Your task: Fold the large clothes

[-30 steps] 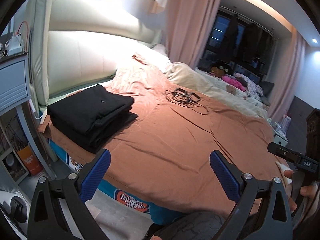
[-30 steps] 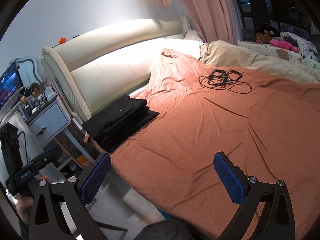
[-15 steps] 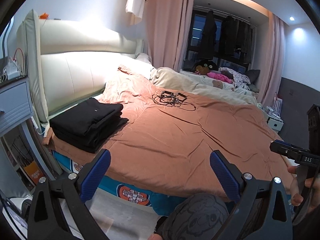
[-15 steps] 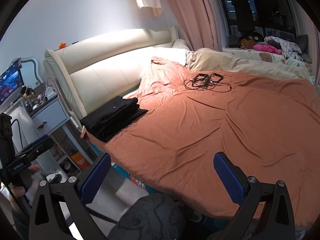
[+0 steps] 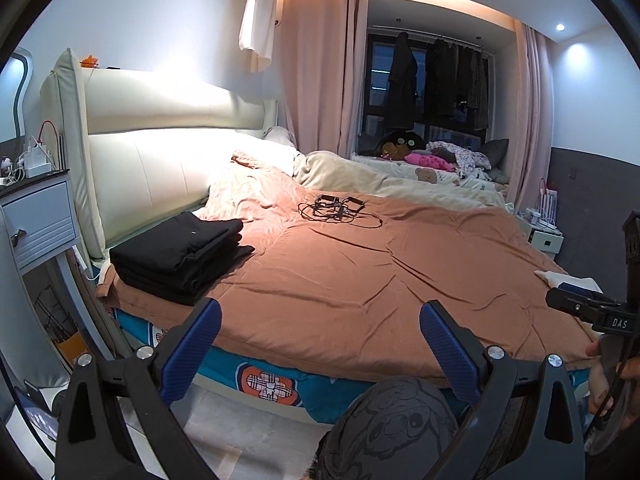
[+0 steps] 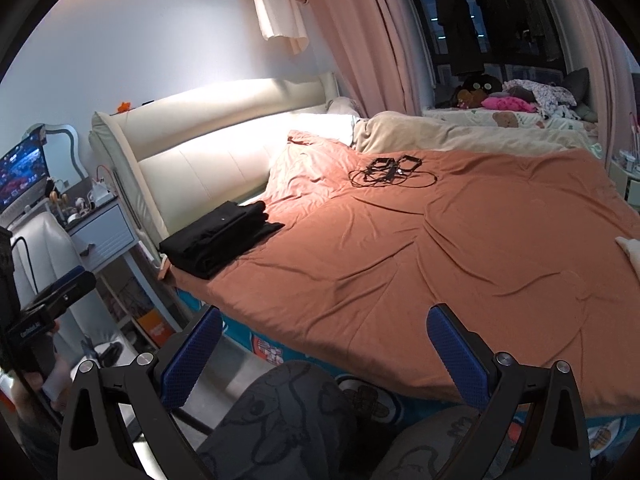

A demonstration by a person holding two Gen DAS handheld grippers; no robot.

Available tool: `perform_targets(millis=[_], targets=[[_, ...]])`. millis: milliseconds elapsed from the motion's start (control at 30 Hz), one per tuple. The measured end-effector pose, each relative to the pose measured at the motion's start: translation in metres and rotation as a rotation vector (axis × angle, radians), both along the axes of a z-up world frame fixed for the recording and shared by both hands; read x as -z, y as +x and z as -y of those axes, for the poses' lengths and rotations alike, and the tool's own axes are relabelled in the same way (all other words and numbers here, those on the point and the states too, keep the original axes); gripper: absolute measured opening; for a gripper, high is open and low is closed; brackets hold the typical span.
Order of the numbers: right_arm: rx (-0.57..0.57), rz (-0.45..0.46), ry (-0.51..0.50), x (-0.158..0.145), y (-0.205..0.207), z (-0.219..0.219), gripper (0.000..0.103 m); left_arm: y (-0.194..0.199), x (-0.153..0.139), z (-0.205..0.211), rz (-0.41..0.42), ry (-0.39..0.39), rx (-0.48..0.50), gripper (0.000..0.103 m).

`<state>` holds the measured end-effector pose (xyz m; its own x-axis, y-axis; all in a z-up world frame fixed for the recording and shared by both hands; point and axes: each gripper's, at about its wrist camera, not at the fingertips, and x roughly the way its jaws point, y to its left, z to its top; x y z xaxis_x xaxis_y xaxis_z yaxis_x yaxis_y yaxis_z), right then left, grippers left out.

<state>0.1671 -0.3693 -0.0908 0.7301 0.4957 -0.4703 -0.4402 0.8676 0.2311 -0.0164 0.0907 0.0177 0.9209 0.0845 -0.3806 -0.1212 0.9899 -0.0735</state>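
A stack of folded black clothes (image 5: 180, 254) (image 6: 218, 238) lies on the near left corner of the bed, on the orange-brown bedspread (image 5: 360, 272) (image 6: 420, 256). My left gripper (image 5: 320, 344) is open and holds nothing; it hangs off the bed's front edge, above the person's knee. My right gripper (image 6: 326, 350) is also open with nothing between its blue pads, back from the bed edge. Each gripper shows at the rim of the other's view, held in a hand.
A tangle of black cables (image 5: 336, 210) (image 6: 390, 170) lies mid-bed. A beige blanket (image 5: 380, 178) runs along the far side. A white nightstand (image 5: 38, 224) (image 6: 102, 232) stands left of the headboard. A white cloth (image 6: 630, 250) peeks in at the bed's right edge.
Both grippers have pulled back and up from the bed, so more of the room and the person's knees show. The folded black stack has not moved.
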Motion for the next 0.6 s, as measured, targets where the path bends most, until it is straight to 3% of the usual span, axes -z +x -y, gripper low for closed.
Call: perform_targets(millis=[600], targets=[[0.026,0.008,0.009,0.001,-0.021,0.011,0.103,-0.017,-0.006,0.012,0.015,0.013,0.011,0.102]])
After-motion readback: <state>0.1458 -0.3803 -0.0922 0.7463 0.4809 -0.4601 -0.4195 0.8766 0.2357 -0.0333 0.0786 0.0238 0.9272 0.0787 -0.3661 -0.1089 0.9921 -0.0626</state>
